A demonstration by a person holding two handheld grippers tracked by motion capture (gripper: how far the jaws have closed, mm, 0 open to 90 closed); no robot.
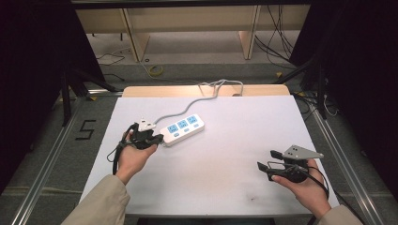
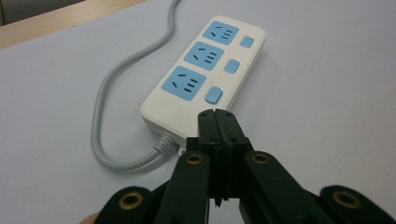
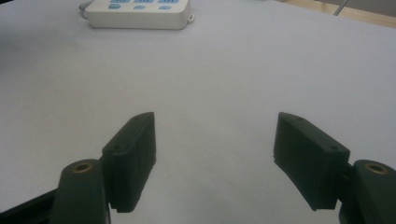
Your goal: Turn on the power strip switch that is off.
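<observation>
The power strip (image 1: pixel 183 129) lies on the white surface (image 1: pixel 225 159) toward its left side, cord (image 2: pixel 100 116) trailing off the far edge, and the left tongs (image 2: pixel 219 122) sit pressed together with nothing between them, tips right at the strip's near end beside the closest blue switch (image 2: pixel 213 95). The step in hand looks like pressing that switch with the closed tips, though it is hard to tell whether they already touch the casing. To do it well, the person should keep the tips together, shift them over the rocker's centre and push straight down so the strip does not skid. The right tongs (image 3: pixel 215 161) rest spread and empty, well apart from it.
</observation>
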